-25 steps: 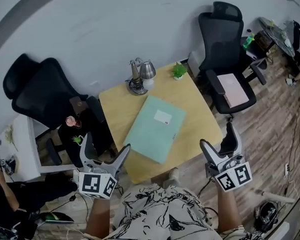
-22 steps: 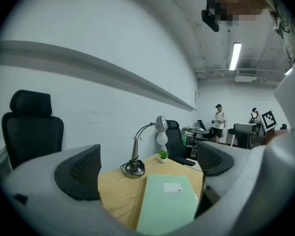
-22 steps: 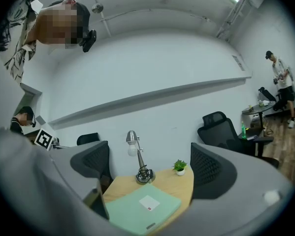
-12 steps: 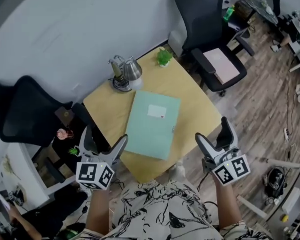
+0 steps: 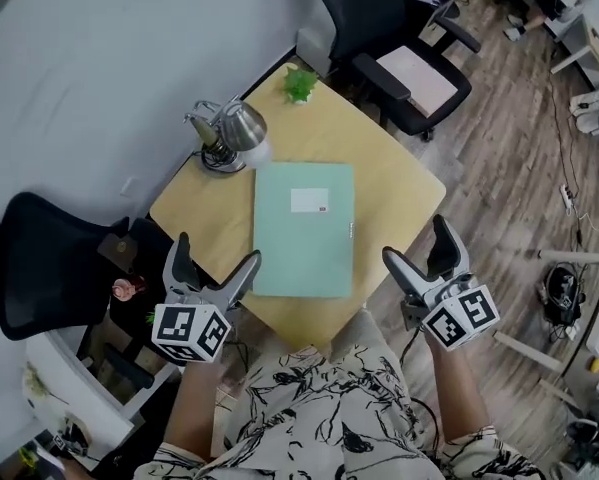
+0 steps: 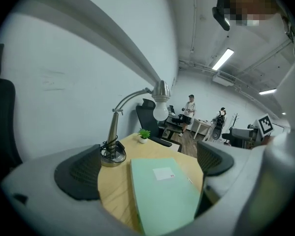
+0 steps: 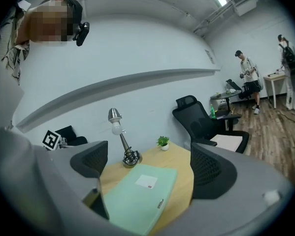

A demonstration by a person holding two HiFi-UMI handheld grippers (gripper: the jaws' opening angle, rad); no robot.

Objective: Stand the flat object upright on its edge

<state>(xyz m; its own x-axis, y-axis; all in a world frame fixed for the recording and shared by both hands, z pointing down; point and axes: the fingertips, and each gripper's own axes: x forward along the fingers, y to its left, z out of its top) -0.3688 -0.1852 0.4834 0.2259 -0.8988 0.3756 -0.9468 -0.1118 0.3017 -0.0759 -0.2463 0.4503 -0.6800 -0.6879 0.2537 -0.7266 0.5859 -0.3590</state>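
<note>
- Since a second ago the head view has swung round, so the green folder [image 5: 304,230] now runs straight away from the person instead of slantwise. It has kept its place flat on the worktop [image 5: 399,183], and both grippers have stayed by the near corner.
- The left hand-held gripper [image 5: 217,255] has its jaws apart with nothing between them. It hovers at the near-left edge, just beside the folder's near left corner and not touching it.
- The right hand-held gripper [image 5: 417,244] is also spread and empty. It hangs off the near-right edge, apart from the folder's right side.
- The folder lies label up in the middle of the worktop, its near end reaching the near-left edge. A desk lamp [image 5: 229,133] stands by the far-left edge, and a small plant [image 5: 300,83] at the far corner.
- Only the head view shows both grippers flanking the folder. The gripper views show people [image 6: 189,107] standing in the room beyond.
</note>
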